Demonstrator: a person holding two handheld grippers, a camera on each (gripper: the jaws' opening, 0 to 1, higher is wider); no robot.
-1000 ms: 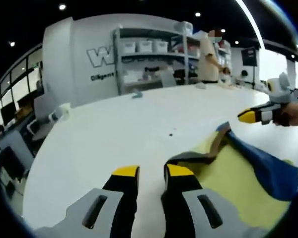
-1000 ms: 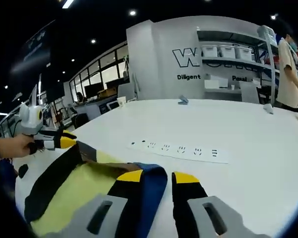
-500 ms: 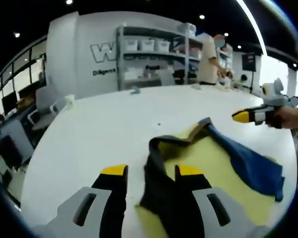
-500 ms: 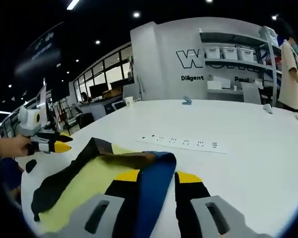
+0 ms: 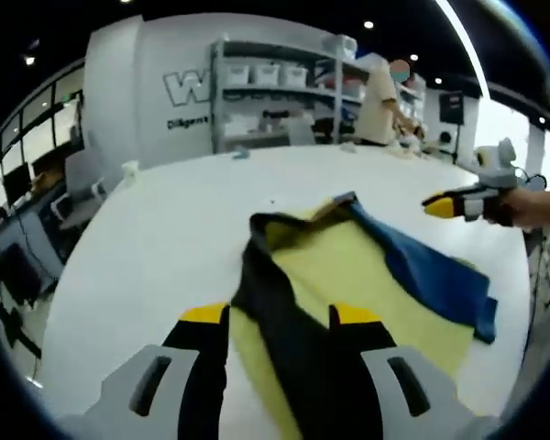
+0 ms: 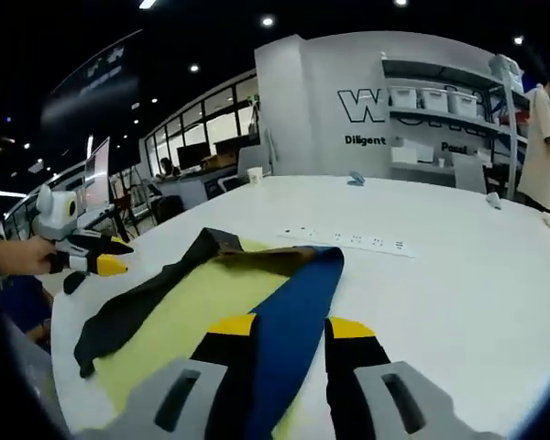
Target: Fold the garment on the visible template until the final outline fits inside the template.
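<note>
- A wide white table (image 5: 147, 247) carries a yellow template (image 5: 348, 275), a flat sheet, and the garment (image 5: 412, 270) lies over it.
- The garment has two bands that meet at a far corner: a blue one along one side and a black one along the other, with the yellow sheet showing between them.
- In the left gripper view, the left gripper (image 5: 280, 316) is low over the near end of the black band. The cloth runs up between its yellow-tipped jaws, which stand apart with cloth in the gap. I cannot tell whether they grip it.
- In the right gripper view, the right gripper (image 6: 289, 325) sits over the blue band in the same way: jaws apart, blue cloth running between them, the grip itself not clear.
- Each gripper also appears at the edge of the other's view, held in a hand above the table edge beside the template, its yellow tips pressed close together.
- A white power strip (image 6: 353, 241) lies on the table beyond the garment's far corner.
- Behind the table stand shelves with white bins (image 5: 275, 78) against a wall with lettering, and a person in a light shirt (image 5: 378, 101) stands at the table's far end.
</note>
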